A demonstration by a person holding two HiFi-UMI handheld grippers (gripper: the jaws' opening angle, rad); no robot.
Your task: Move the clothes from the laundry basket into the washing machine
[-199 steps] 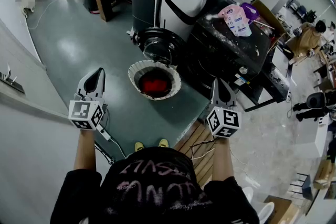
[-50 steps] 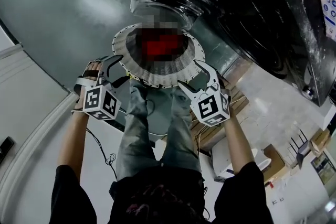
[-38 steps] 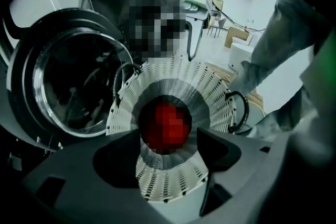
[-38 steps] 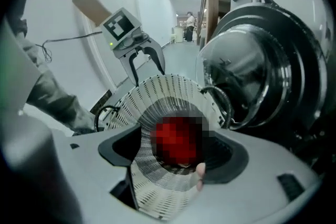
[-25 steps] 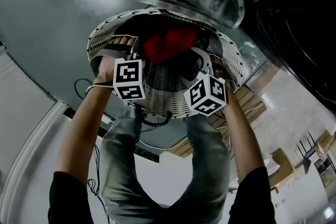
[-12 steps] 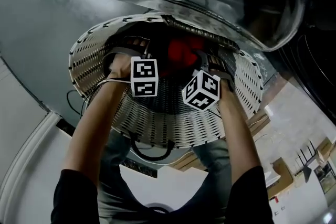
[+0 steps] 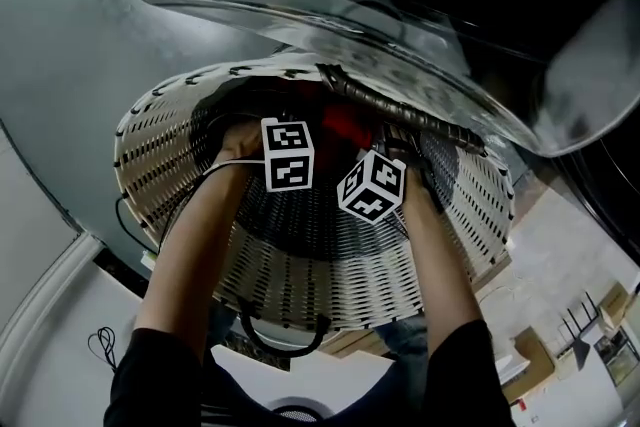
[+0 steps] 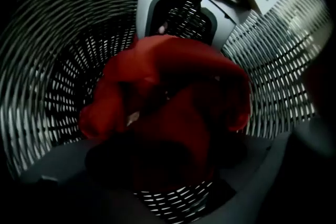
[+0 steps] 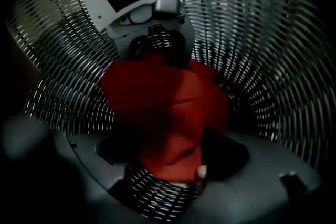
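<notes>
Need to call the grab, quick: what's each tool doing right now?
Left tool: open, jaws just been opening, red garment between them, not gripped.
Right tool: open, jaws just been closing slightly, same garment between them, not gripped.

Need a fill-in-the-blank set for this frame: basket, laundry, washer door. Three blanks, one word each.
1. The only garment in the laundry basket is coloured ___.
2. The basket's woven wall is coloured ___.
3. The washing machine's glass door, hanging over the basket, stands ___.
Missing words: red; white; open.
</notes>
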